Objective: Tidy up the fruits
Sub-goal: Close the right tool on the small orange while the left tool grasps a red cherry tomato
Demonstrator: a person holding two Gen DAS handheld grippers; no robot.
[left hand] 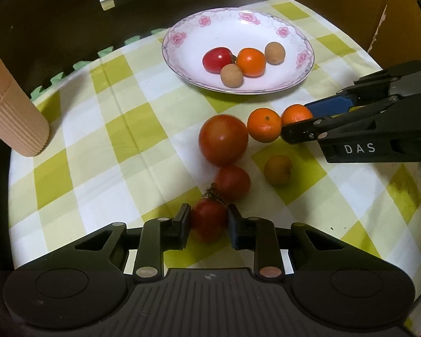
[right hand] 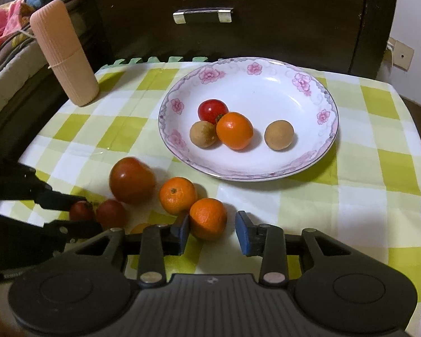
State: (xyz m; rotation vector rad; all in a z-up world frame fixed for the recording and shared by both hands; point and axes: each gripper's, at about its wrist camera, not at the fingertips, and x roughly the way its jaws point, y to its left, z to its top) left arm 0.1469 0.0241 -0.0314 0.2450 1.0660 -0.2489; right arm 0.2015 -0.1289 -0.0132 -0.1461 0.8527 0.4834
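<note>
On the surface (right hand: 365, 196), under a green and white checked cloth (left hand: 120, 146), a ribbed pink container (right hand: 64, 56) stands upright near the far left corner. The left tongs (left hand: 209, 221) are closed on a small red tomato (left hand: 209, 219) at the near edge; both pads touch its sides, and its stem end points away from the camera, toward a second small tomato (left hand: 233, 182) that touches it. Just beyond lies a large tomato (left hand: 223, 139), a little blurred. To its right a mandarin (left hand: 264, 125) rests with its stem scar facing up, touching the tomato. A small yellowish fruit (left hand: 278, 170) lies apart, nearer to the near edge. The right tongs (right hand: 212, 229) are open around another mandarin (right hand: 208, 219): the left blue pad touches it, the right pad stands clear. Near the far edge, a floral plate (right hand: 308, 151) holds one cherry tomato (right hand: 212, 110), one mandarin, two brown longans (right hand: 279, 134).
</note>
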